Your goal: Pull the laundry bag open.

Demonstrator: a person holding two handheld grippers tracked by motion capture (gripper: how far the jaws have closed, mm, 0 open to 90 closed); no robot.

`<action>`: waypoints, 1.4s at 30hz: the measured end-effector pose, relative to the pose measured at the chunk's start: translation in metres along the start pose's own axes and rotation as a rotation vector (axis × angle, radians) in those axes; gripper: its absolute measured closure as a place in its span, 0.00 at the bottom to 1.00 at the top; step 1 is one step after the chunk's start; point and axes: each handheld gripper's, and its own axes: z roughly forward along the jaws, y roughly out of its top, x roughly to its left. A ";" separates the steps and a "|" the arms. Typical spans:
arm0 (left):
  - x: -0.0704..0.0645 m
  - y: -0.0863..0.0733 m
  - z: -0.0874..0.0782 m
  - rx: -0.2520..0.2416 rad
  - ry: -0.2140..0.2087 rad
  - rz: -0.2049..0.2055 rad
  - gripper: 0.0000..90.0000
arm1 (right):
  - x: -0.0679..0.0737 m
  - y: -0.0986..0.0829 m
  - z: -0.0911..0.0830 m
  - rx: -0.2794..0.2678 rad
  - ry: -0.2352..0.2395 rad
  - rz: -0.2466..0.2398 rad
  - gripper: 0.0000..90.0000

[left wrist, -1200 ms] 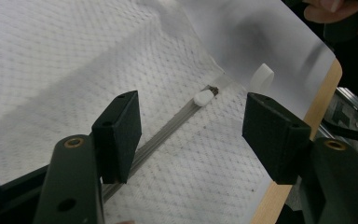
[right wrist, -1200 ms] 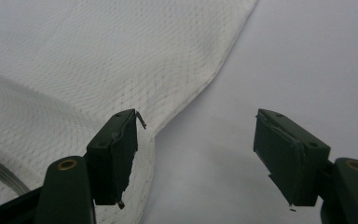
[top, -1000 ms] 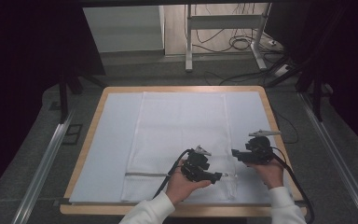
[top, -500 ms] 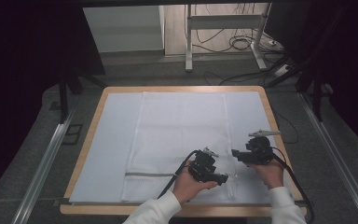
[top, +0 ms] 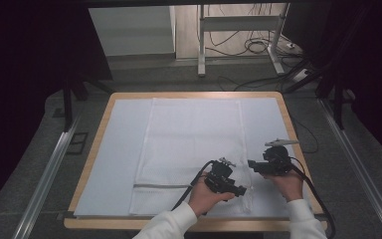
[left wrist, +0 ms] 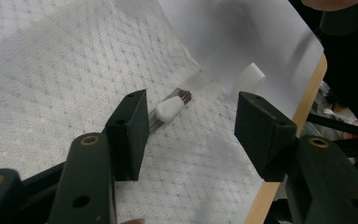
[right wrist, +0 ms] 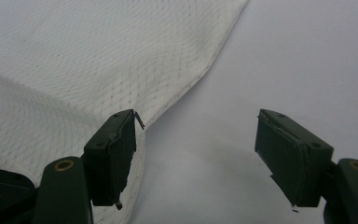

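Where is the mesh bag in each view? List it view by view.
High view: mesh bag lies flat mid-table.
Left gripper view: left and bottom, under the open jaws.
Right gripper view: upper left, behind the left jaw.
Shared landmark: the bag's side edge on the white sheet.

mesh bag [top: 189, 149] on table [top: 95, 149], centre

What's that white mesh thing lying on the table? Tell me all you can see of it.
The mesh bag is a white, flat, rectangular piece of netted fabric with a dotted diamond weave. It lies spread on a white sheet covering the table. A grey zipper crosses it near the person's edge, ending in a white pull tab. The open left gripper hovers over that tab.
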 end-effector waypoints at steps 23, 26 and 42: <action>0.007 0.002 0.011 0.036 -0.024 -0.035 0.77 | 0.000 0.000 0.000 0.008 -0.018 -0.012 0.31; 0.007 0.003 0.012 0.043 -0.027 -0.035 0.81 | 0.000 -0.001 0.000 0.009 -0.017 -0.013 0.31; 0.008 0.002 0.015 0.032 -0.008 -0.022 0.93 | -0.001 -0.001 -0.001 0.008 -0.023 -0.015 0.31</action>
